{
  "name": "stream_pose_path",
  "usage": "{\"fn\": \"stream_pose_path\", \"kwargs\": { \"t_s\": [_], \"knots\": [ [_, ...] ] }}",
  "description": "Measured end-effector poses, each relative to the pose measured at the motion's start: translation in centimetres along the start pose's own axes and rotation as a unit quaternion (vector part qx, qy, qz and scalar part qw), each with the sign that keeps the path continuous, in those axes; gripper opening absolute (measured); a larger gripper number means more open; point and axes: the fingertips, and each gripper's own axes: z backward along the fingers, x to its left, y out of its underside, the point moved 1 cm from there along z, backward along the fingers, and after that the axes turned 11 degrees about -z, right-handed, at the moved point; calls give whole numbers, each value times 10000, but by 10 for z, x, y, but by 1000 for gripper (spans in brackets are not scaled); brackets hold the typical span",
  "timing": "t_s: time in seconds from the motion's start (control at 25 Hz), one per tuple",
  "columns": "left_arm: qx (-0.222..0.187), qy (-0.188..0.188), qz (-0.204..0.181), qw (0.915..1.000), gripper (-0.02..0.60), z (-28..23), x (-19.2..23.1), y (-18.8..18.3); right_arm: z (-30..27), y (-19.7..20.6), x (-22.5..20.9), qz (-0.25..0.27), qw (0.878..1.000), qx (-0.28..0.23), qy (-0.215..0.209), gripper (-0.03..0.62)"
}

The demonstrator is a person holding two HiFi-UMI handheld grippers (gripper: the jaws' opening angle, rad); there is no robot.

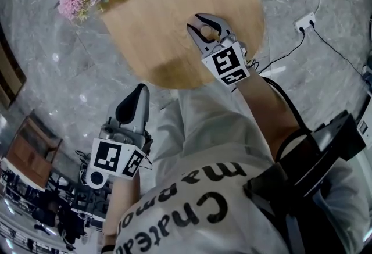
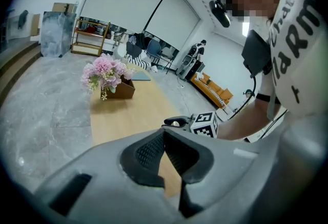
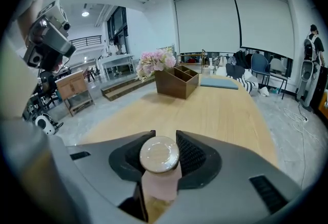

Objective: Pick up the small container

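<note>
My right gripper [image 1: 207,25] pinches the small container [image 3: 159,155] near its lid, above the near edge of the table [image 1: 174,9]. I judge the hold is narrow; a tilt could make it slip out. My left gripper [image 2: 164,131] is closed and empty.

The right gripper [image 3: 162,138] fills the lower half of the frame, its ribbed black pads pressed against both sides of the small container [image 3: 160,166], a pale pink pot with a round, glossy lid. Beyond it the wooden table [image 3: 220,110] runs up to centre frame, where a brown wooden box [image 3: 177,82] stands beside pink flowers [image 3: 154,61].
</note>
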Motion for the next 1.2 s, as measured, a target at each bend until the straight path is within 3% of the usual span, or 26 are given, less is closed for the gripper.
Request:
{"fn": "stream_pose_path", "kwargs": {
  "t_s": [0.16, 0.4, 0.68, 0.96, 1.2],
  "knots": [
    [-88, -2, -92, 9999, 14, 6, -5, -6, 0, -1, 1, 50, 9999, 121, -45, 123],
    [-118, -357, -215, 9991, 14, 21, -1, -10, -1, -3, -1, 104, 9995, 269, 113, 120],
    [-269, -882, 132, 9957, 14, 42, 10, -4, 2, -2, 5, 502, 9976, 485, 0, 87],
    [-256, -904, 110, 9955, 15, 52, -6, 6, 5, -2, 1, 264, 9978, 604, 26, 83],
    [-391, -1057, 235, 9934, 14, 66, -9, 2, 9, -2, -6, -300, 9961, 827, 36, 77]
  ]
}}
